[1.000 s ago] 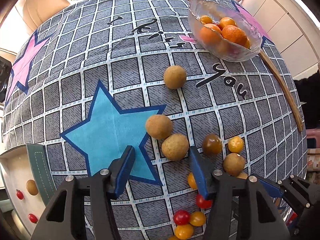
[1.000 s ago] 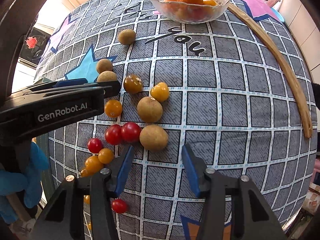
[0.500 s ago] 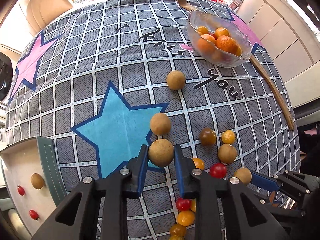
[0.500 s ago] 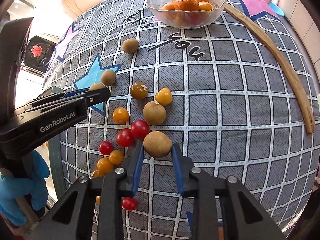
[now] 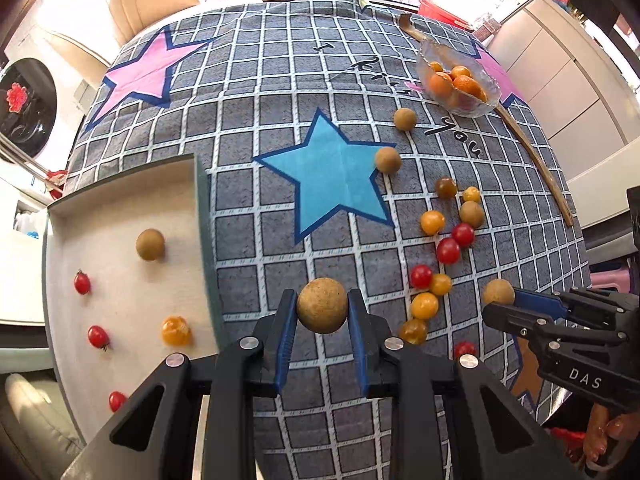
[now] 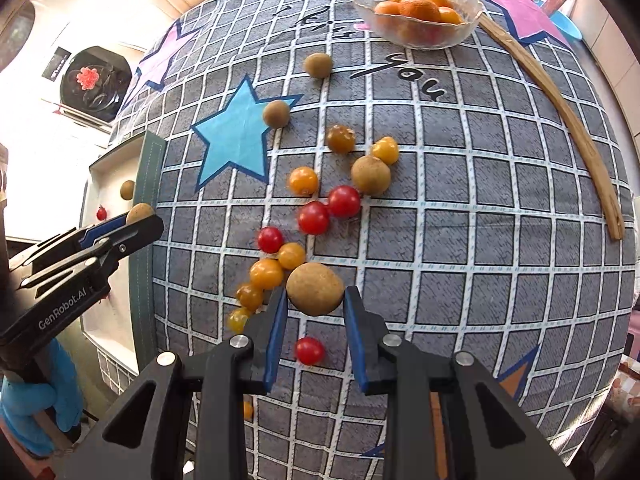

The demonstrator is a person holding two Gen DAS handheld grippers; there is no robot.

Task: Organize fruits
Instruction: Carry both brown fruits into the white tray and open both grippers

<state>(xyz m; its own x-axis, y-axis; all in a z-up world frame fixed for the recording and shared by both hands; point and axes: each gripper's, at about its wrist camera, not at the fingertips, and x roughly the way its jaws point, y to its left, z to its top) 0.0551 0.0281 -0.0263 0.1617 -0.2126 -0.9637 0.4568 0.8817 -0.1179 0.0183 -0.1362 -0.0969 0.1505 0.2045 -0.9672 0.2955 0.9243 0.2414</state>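
Observation:
My left gripper (image 5: 322,312) is shut on a tan longan (image 5: 322,311), held above the cloth just right of the white tray (image 5: 120,208). That tray holds one longan (image 5: 150,244), several red cherry tomatoes (image 5: 81,282) and an orange one. My right gripper (image 6: 314,300) is shut on a second longan (image 6: 315,289), lifted over a loose cluster of red tomatoes (image 6: 344,201), yellow tomatoes (image 6: 266,273) and longans (image 6: 370,175) on the cloth. Each gripper appears in the other's view: the right gripper (image 5: 500,300) low right, the left gripper (image 6: 142,220) at the left over the tray edge.
A glass bowl (image 6: 416,40) of oranges stands at the far side, with a long wooden stick (image 6: 568,120) curving along the right. The table wears a grey checked cloth with a blue star (image 5: 332,176). A blue-gloved hand (image 6: 36,400) holds the left tool.
Both grippers closed on a longan each and lifted it off the cloth. The left one then swung left toward the tray; the right one rose only a little.

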